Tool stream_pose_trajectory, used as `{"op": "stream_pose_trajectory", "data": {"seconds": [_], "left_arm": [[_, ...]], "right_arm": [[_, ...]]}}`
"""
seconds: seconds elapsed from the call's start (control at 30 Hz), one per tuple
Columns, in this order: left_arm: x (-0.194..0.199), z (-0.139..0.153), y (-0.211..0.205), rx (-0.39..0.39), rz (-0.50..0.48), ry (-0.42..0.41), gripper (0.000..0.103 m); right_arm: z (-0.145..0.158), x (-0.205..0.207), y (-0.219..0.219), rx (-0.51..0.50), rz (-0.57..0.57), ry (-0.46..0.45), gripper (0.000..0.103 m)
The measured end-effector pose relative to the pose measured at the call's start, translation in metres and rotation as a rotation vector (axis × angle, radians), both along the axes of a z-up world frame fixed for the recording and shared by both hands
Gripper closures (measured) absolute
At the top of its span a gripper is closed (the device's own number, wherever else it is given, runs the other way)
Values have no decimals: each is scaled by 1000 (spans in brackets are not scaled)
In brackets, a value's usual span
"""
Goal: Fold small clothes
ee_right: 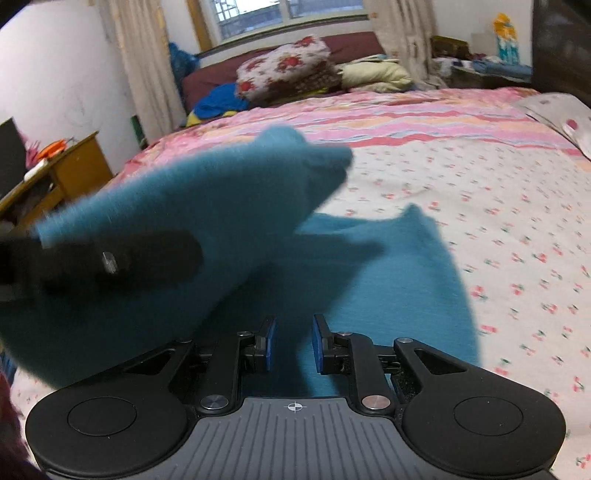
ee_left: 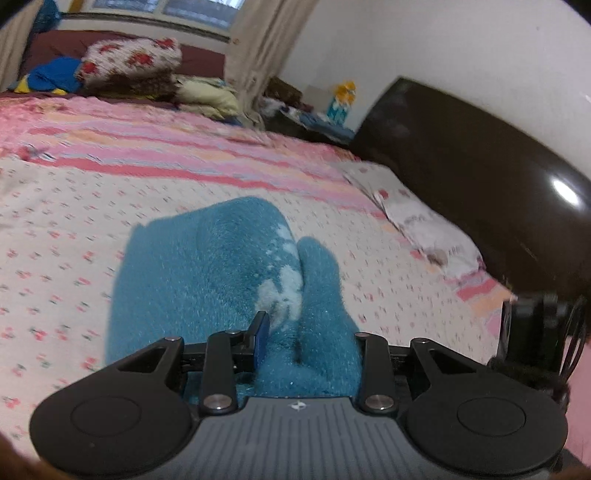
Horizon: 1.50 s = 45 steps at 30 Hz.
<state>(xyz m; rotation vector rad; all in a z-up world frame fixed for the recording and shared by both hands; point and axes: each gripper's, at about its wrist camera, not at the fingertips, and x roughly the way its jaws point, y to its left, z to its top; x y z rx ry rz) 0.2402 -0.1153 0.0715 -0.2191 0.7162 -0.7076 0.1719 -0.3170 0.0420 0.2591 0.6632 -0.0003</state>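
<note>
Bed (ee_left: 110, 206) fills both views: cream sheet with small red flowers, pink striped band further back. Dark headboard (ee_left: 461, 155) along one side, a white floral pillow (ee_left: 417, 225) beside it. At the far end a folded floral quilt (ee_right: 284, 68), a blue cloth (ee_right: 218, 99), a window (ee_right: 280, 14) with cream curtains (ee_right: 147, 66). Wooden desk (ee_right: 70, 166) by the wall.

Teal fuzzy garment (ee_left: 207, 269) partly lifted off the sheet. Left gripper (ee_left: 306, 347) is clamped on a bunched fold of it. Right gripper (ee_right: 293, 343) has its jaws narrowly apart with teal fabric lying between; whether the pads (ee_right: 317, 345) press it is hard to say, likely not. Lifted part is blurred.
</note>
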Motion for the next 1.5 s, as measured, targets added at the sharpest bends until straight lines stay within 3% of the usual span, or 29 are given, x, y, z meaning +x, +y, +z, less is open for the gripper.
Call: {"op": "stream_pose_trajectory", "data": {"seconds": [0.1, 0.27, 0.4, 0.57, 0.67, 0.8, 0.9, 1.1, 1.27, 1.37, 1.43, 1.5], "left_arm": [[-3, -12, -19, 39, -12, 17, 65], [-9, -19, -29, 69, -5, -10, 63], [-18, -21, -34, 111, -1, -60, 62], [-37, -21, -48, 230, -14, -176, 57], [-54, -24, -60, 317, -37, -262, 51], [-77, -29, -68, 400, -73, -358, 45], [-91, -26, -59, 396, -83, -384, 45], [-123, -12, -8, 343, -83, -418, 41], [-123, -16, 5, 387, -31, -453, 38], [-123, -21, 12, 372, 0, -436, 37], [-122, -29, 12, 401, 15, -424, 37], [-120, -36, 9, 421, 25, -406, 38]], "right_arm": [[-5, -6, -15, 9, -24, 8, 88], [-10, -18, -40, 36, -77, 18, 79], [-7, -33, -70, 166, -126, 1, 78], [-1, -43, -96, 431, -102, -51, 56], [2, -35, -96, 505, -60, -43, 45], [7, -17, -79, 425, -23, 5, 40], [1, -3, -62, 342, 5, 78, 40], [-6, -1, -64, 388, 36, 69, 38], [0, 8, -52, 346, 74, 78, 35], [5, 16, -46, 338, 97, 85, 32], [6, 24, -39, 313, 92, 89, 32], [4, 32, -32, 274, 79, 97, 45]]}}
